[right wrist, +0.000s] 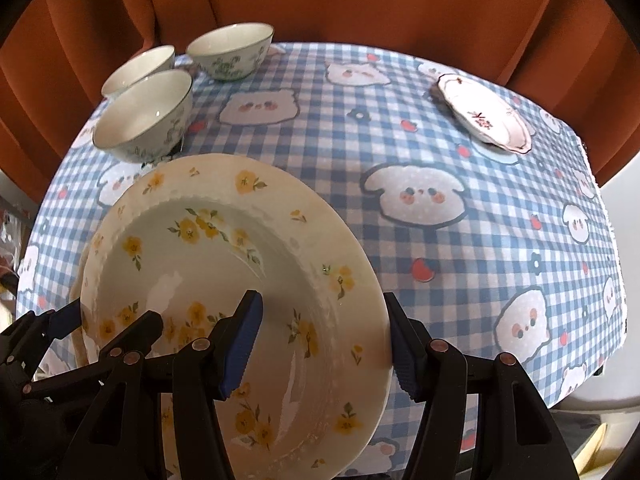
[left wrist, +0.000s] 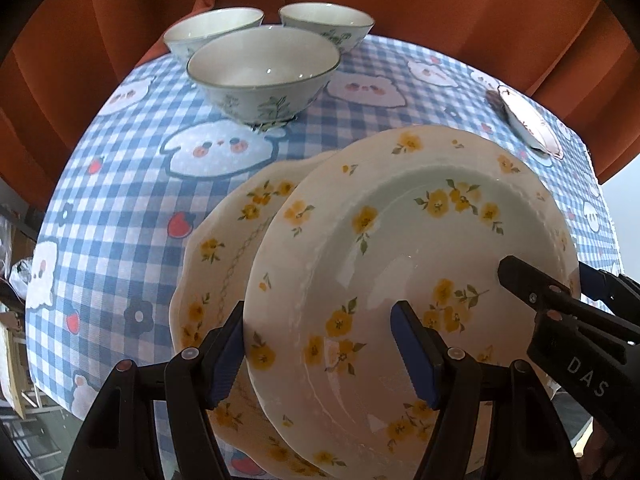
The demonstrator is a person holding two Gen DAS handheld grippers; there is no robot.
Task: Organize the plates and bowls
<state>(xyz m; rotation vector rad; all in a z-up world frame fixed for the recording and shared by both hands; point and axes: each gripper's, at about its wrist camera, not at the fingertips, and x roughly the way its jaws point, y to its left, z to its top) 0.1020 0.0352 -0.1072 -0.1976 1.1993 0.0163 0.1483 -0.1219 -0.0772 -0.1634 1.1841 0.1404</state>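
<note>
A deep cream plate with yellow flowers [left wrist: 400, 248] lies on top of a second yellow-flowered plate [left wrist: 224, 248] near the table's front edge. My left gripper [left wrist: 320, 356] straddles the top plate's left rim, jaws apart. My right gripper [right wrist: 324, 344] straddles the same plate [right wrist: 224, 264] at its right rim, jaws apart; it also shows in the left wrist view [left wrist: 540, 284]. Neither grip looks closed on the rim. Three white bowls with green leaf print [left wrist: 264, 68] [left wrist: 212, 28] [left wrist: 326, 20] stand grouped at the far left of the table.
A small white plate with pink trim [right wrist: 484, 114] lies at the far right of the blue checked tablecloth [right wrist: 340, 152]. Orange curtains [right wrist: 320, 0] hang behind the table. The table edge drops off at the right and left.
</note>
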